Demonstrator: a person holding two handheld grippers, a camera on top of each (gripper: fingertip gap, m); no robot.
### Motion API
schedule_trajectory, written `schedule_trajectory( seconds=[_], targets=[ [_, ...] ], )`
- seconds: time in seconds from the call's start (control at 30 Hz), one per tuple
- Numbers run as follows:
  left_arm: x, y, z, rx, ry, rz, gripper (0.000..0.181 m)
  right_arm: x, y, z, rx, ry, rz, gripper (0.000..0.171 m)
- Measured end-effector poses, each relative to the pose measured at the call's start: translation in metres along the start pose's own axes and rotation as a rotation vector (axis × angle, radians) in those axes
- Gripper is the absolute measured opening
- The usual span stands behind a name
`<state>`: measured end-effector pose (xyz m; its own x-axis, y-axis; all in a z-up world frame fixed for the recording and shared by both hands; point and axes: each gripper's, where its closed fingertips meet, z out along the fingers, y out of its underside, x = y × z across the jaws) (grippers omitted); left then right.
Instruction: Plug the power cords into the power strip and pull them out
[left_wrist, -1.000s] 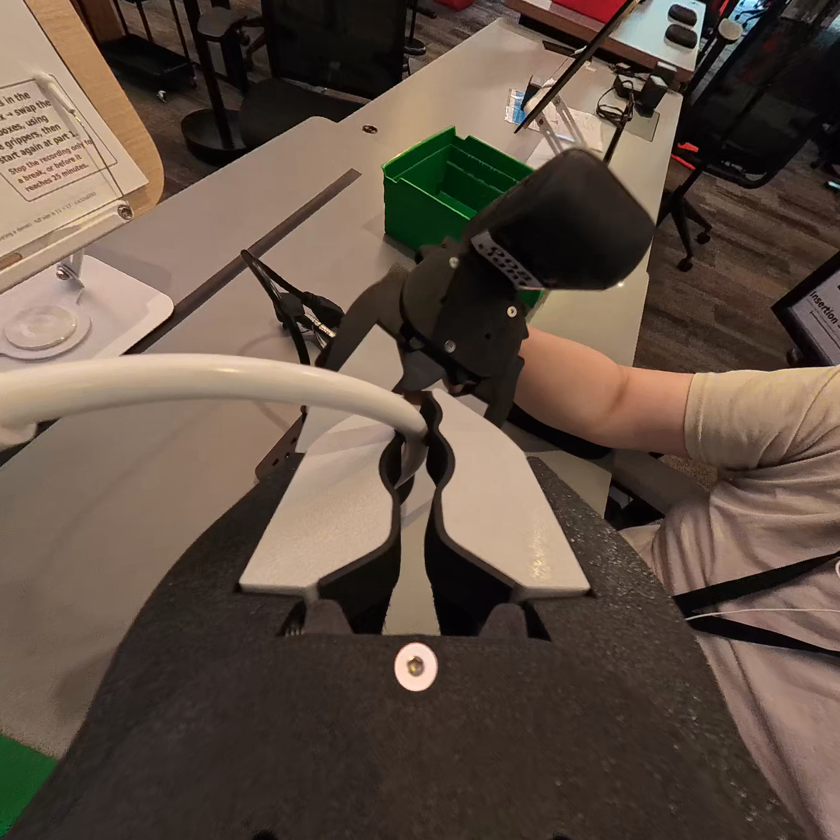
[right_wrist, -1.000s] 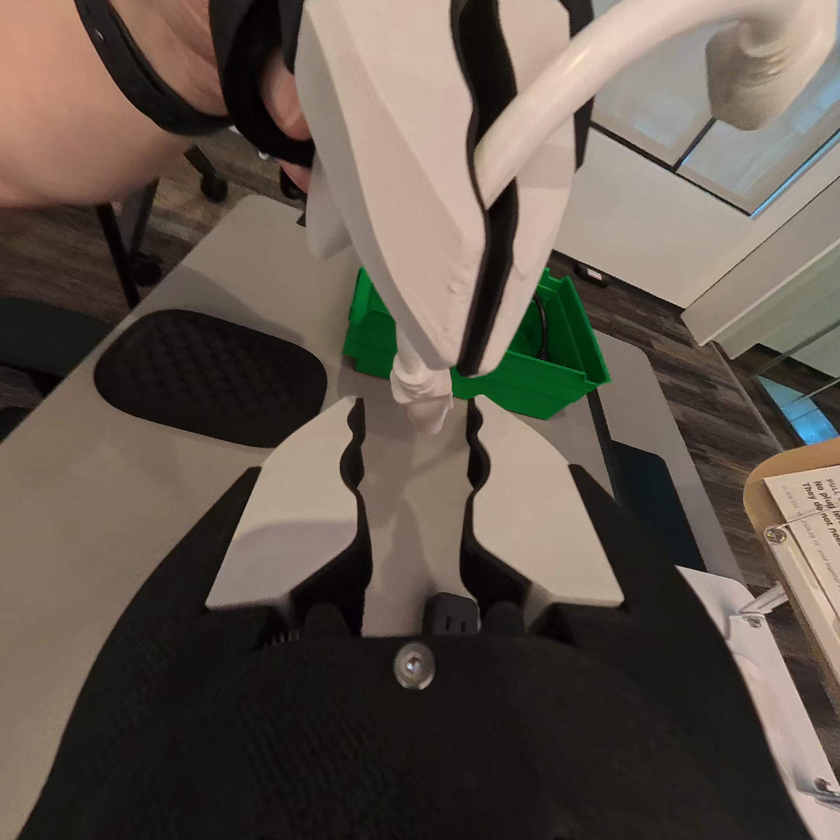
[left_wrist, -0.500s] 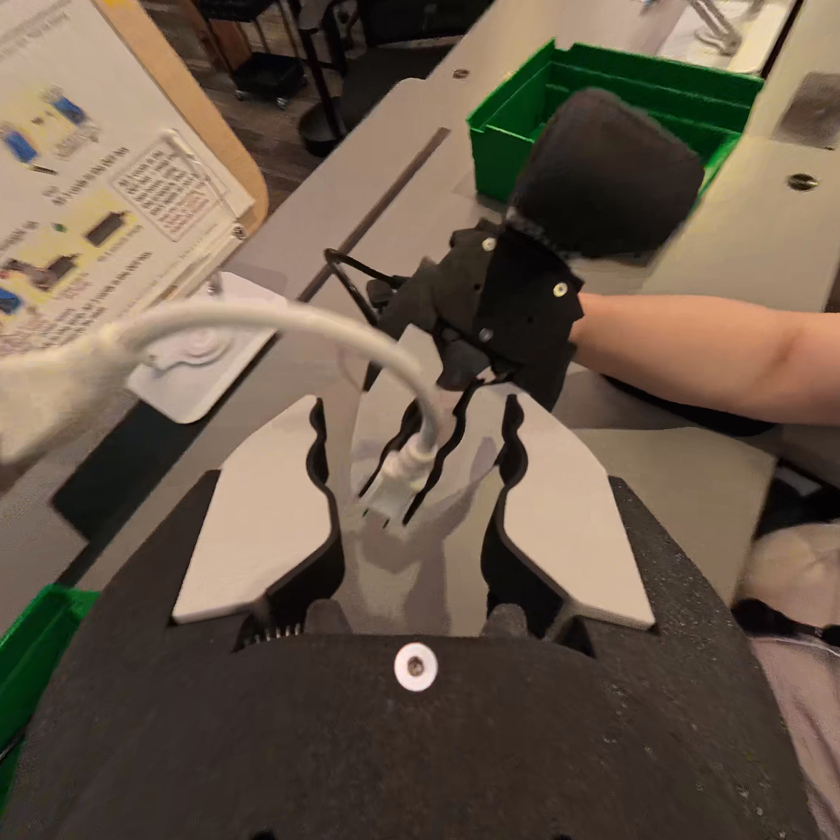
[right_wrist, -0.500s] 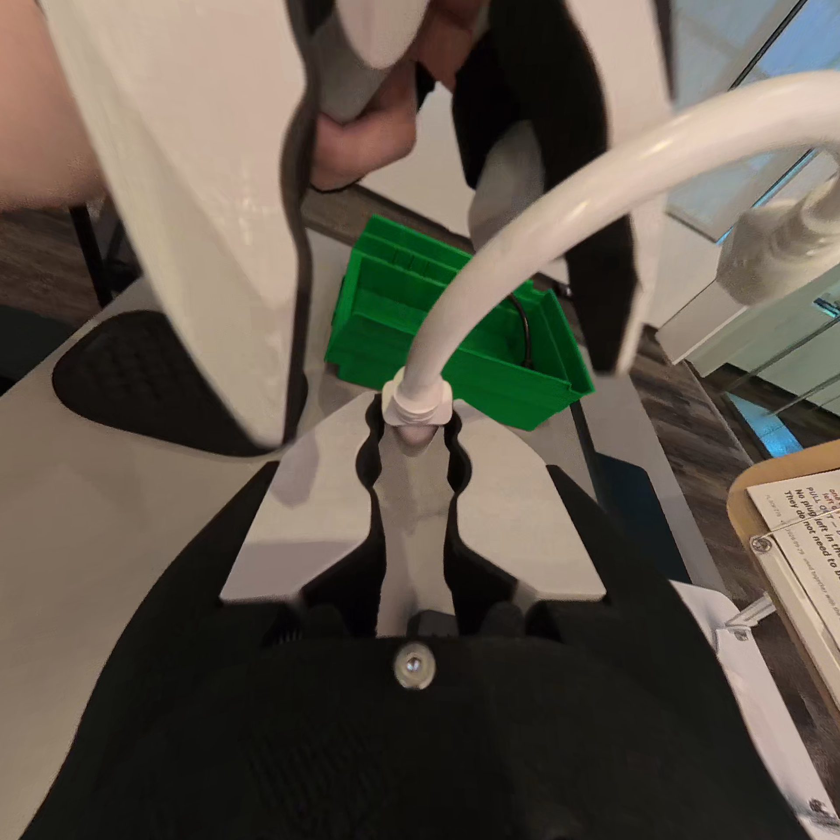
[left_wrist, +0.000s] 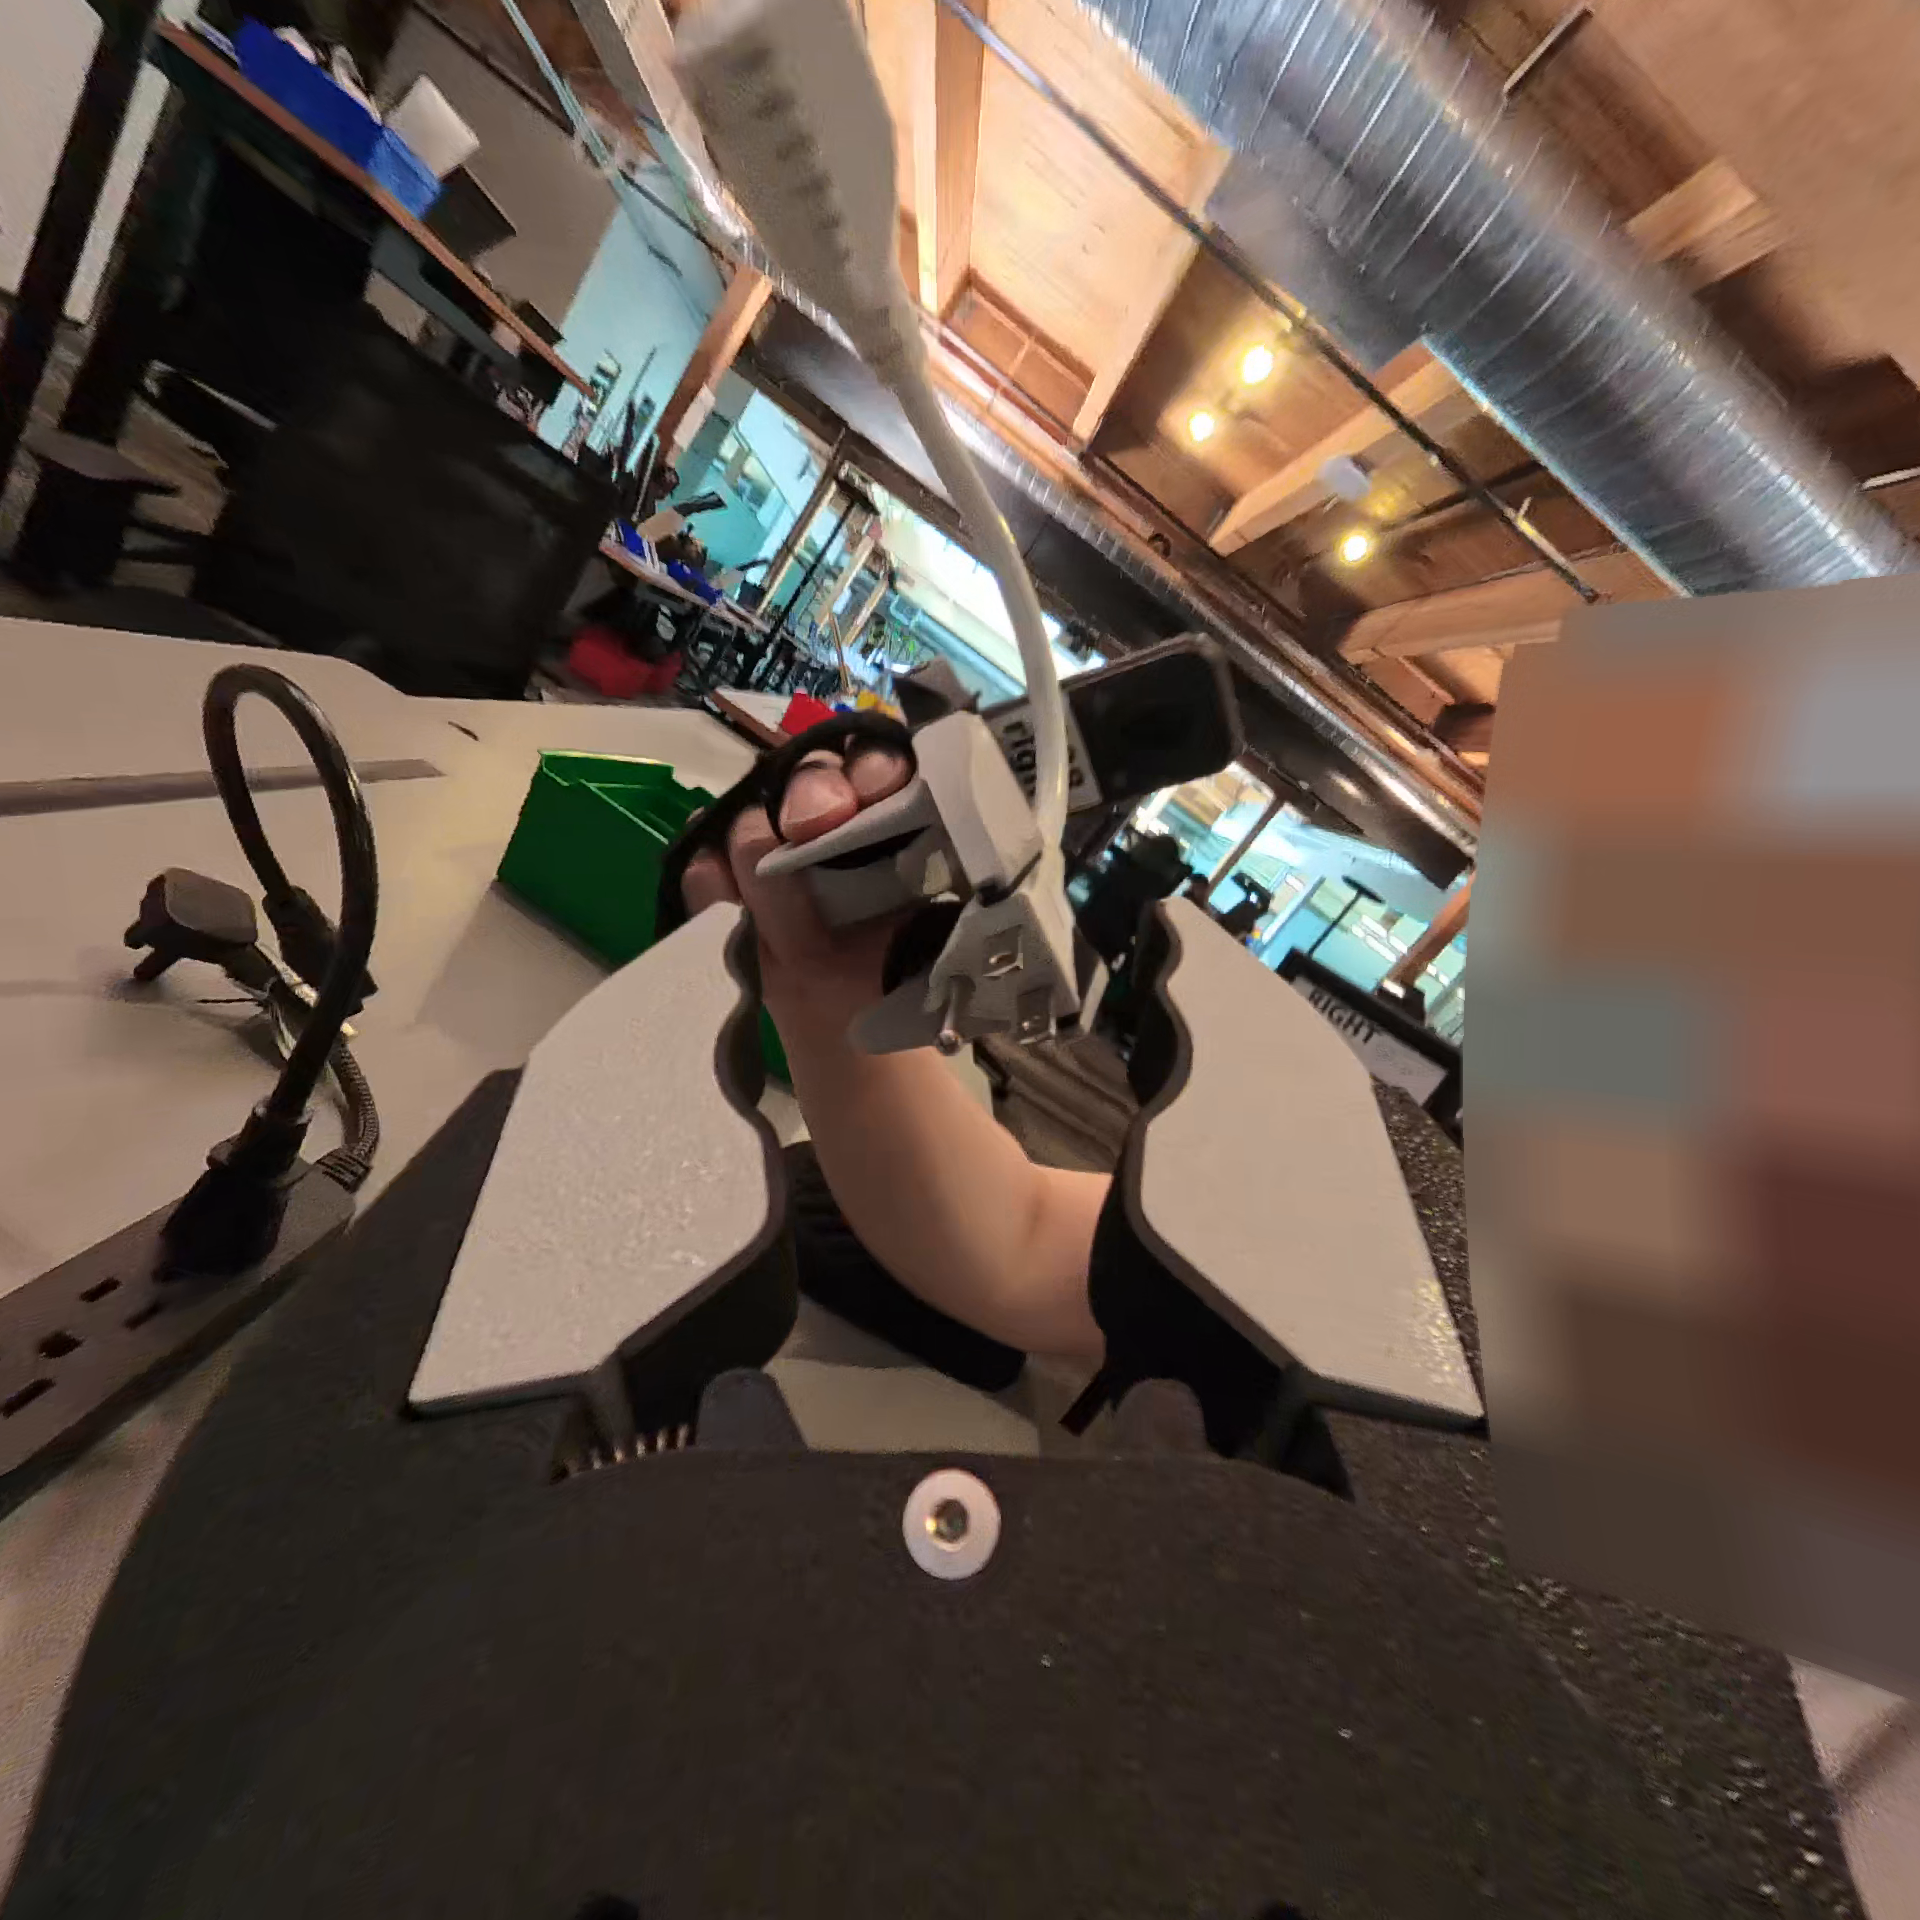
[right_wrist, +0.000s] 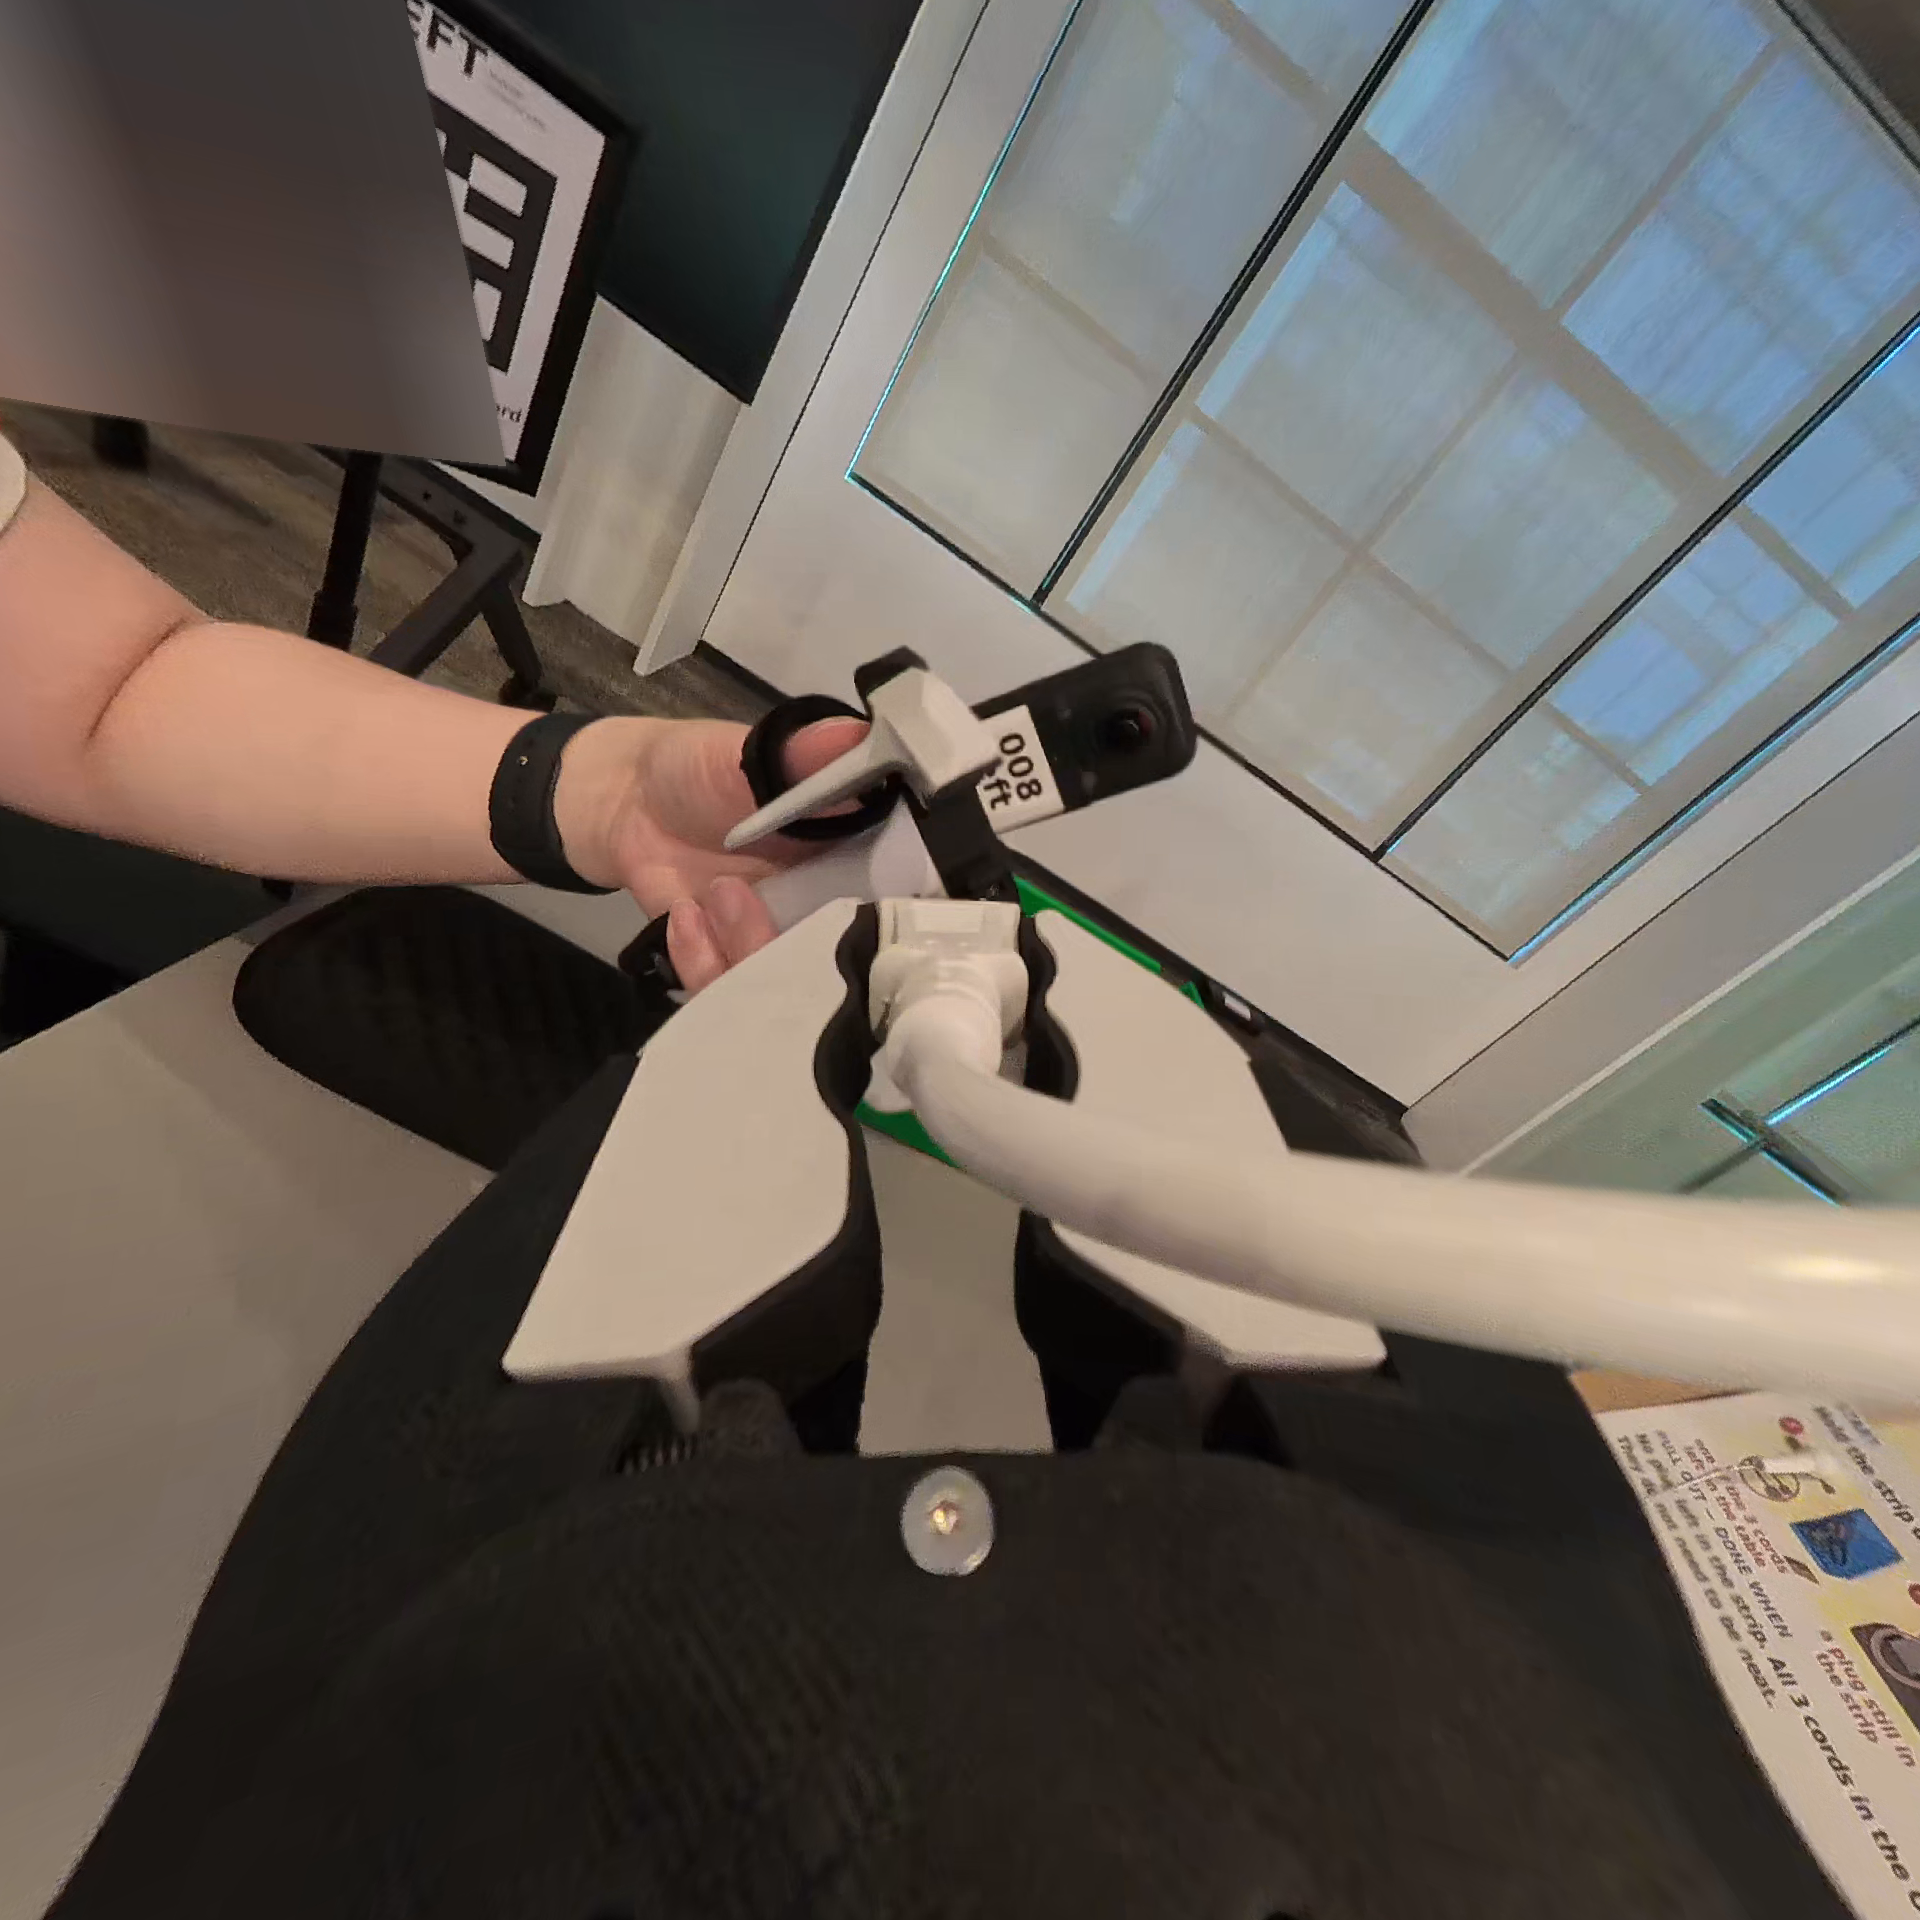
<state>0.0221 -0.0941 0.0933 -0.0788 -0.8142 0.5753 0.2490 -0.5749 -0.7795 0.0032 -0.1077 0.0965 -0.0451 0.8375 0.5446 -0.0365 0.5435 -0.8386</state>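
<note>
My right gripper (right_wrist: 945, 930) is shut on the white plug (right_wrist: 940, 982) of a thick white cord (right_wrist: 1351, 1247) that sweeps off to the right. It holds the plug in the air above the table. In the left wrist view the plug's prongs (left_wrist: 992, 1003) face me between my fingers, and the cord (left_wrist: 1023, 644) rises to a white connector (left_wrist: 800, 177). My left gripper (left_wrist: 945, 935) is open and empty. The black power strip (left_wrist: 94, 1340) lies at lower left with one black cord (left_wrist: 260, 1164) plugged in.
A loose black plug (left_wrist: 197, 914) lies on the grey table (left_wrist: 83, 1101) behind the strip. A green bin (left_wrist: 613, 842) stands farther back. A black pad (right_wrist: 436, 1008) lies at the table's left. An instruction sheet (right_wrist: 1787, 1579) sits at lower right. The grippers are tip to tip, or close to it.
My left gripper let go of the white cord and opened wide. My right gripper closed on the white plug. Both grippers tilted upward and drew apart.
</note>
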Motion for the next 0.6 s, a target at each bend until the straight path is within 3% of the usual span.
schedule_trajectory(
  seconds=[0.07,0.13,0.6],
  targets=[
    [-0.001,0.01,0.009,-0.05,0.018,0.034,0.06,-0.001,0.004,0.001,-0.024,-0.003,-0.011,0.026],
    [0.001,0.014,0.012,-0.074,0.031,0.067,0.028,-0.001,0.01,0.001,-0.055,-0.01,-0.018,0.026],
    [-0.005,0.013,0.007,-0.062,0.033,0.059,0.026,0.0,0.022,-0.004,-0.211,-0.003,-0.082,0.028]
  ],
)
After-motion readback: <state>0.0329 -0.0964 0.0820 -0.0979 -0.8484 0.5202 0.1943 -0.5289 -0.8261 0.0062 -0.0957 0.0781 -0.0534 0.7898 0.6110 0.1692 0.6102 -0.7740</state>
